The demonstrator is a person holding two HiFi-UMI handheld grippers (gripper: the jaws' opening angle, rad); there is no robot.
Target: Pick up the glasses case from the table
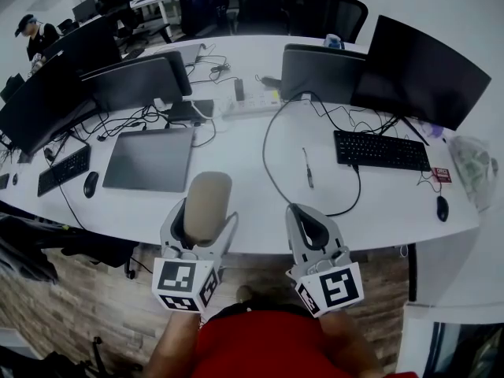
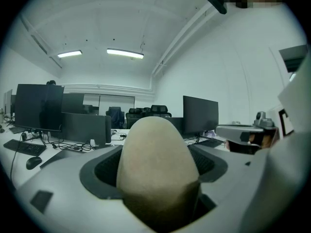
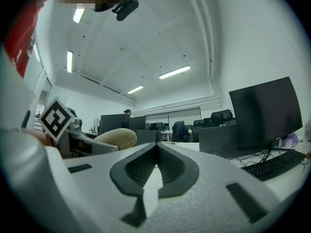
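Observation:
My left gripper (image 1: 203, 231) is shut on a beige oval glasses case (image 1: 207, 205), held above the front edge of the white table (image 1: 236, 160). In the left gripper view the glasses case (image 2: 156, 171) fills the space between the jaws and sticks out past them. My right gripper (image 1: 313, 231) hangs beside it to the right, shut, with nothing between its jaws. The right gripper view shows the right gripper (image 3: 156, 155) with its pads meeting at the tips, and the glasses case (image 3: 117, 138) off to the left.
On the table lie a grey mat (image 1: 150, 157), two keyboards (image 1: 382, 150) (image 1: 63, 170), mice (image 1: 91, 183) (image 1: 442, 207), several monitors (image 1: 421, 73), a power strip (image 1: 250, 105) and looping cables (image 1: 272, 172). Office chairs (image 1: 311, 6) stand behind. A person (image 1: 35, 36) stands at the far left.

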